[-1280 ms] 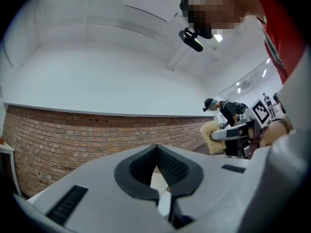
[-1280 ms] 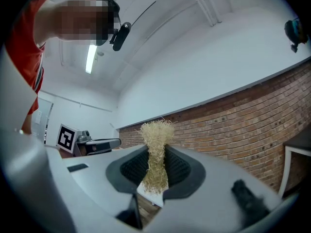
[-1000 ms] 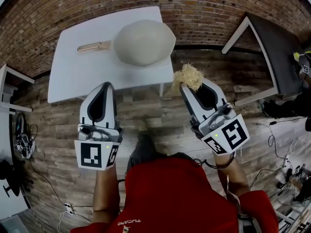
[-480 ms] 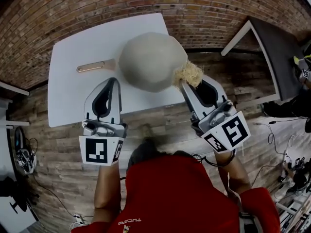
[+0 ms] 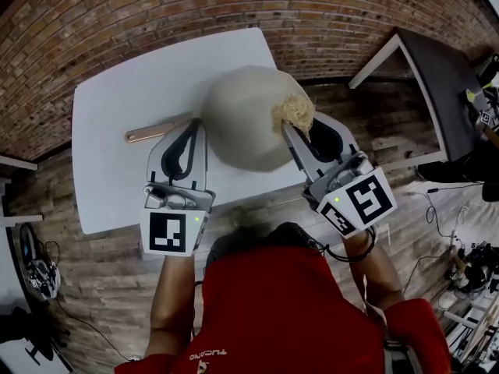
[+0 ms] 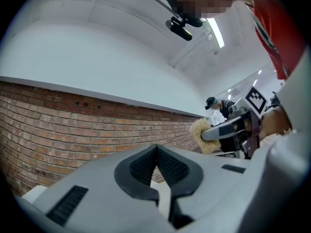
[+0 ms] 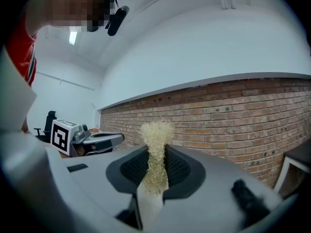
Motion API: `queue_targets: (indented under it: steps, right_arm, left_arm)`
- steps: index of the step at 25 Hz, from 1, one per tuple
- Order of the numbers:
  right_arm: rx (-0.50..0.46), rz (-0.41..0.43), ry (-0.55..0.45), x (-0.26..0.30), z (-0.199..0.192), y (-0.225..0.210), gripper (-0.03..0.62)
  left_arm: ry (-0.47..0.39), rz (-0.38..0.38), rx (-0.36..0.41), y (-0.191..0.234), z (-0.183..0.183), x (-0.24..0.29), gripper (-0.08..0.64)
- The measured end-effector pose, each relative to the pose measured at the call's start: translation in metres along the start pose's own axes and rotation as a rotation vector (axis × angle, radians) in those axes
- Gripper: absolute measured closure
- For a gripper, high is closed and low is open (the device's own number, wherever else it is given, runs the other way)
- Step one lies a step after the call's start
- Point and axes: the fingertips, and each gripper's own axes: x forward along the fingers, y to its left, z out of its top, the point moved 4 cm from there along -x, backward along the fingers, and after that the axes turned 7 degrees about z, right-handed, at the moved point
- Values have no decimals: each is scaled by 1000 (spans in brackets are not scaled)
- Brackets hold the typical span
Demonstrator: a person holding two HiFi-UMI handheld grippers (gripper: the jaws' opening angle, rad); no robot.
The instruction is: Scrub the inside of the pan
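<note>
A round beige pan point(image 5: 245, 119) with a copper-coloured handle point(image 5: 152, 134) lies on the white table point(image 5: 117, 115). My right gripper point(image 5: 291, 129) is shut on a straw-coloured fibre scrubber point(image 5: 293, 111) point(image 7: 156, 154), which sits over the pan's right edge. My left gripper point(image 5: 192, 125) is shut and holds nothing; its tip is by the pan's left side, just above where the handle joins. In the left gripper view the shut jaws point at the brick wall, with the right gripper point(image 6: 228, 127) and scrubber point(image 6: 200, 135) off to the right.
A brick wall point(image 5: 156, 14) runs behind the table. A dark table with white legs point(image 5: 425, 76) stands at the right. Cables and gear lie on the wooden floor at the far left point(image 5: 35, 263) and far right point(image 5: 468, 263).
Both grippers have come forward over the table to either side of the pan. The scrubber, earlier over the floor by the table edge, is now at the pan's right edge.
</note>
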Motion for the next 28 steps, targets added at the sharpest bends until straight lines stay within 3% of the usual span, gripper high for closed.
queue_targets:
  steps: [10,22,28]
  right_arm:
    - [-2,-20,253,53,-44,-27,505]
    - [21,111,500,105,-111,-59,505]
    - [34,159,608,131,-141,-64,505]
  left_arm:
    - [16,2,-16,10,-32,40,548]
    - [69,103,34,6,-56,70,548]
    - [70,94,54,1,-63,84,548]
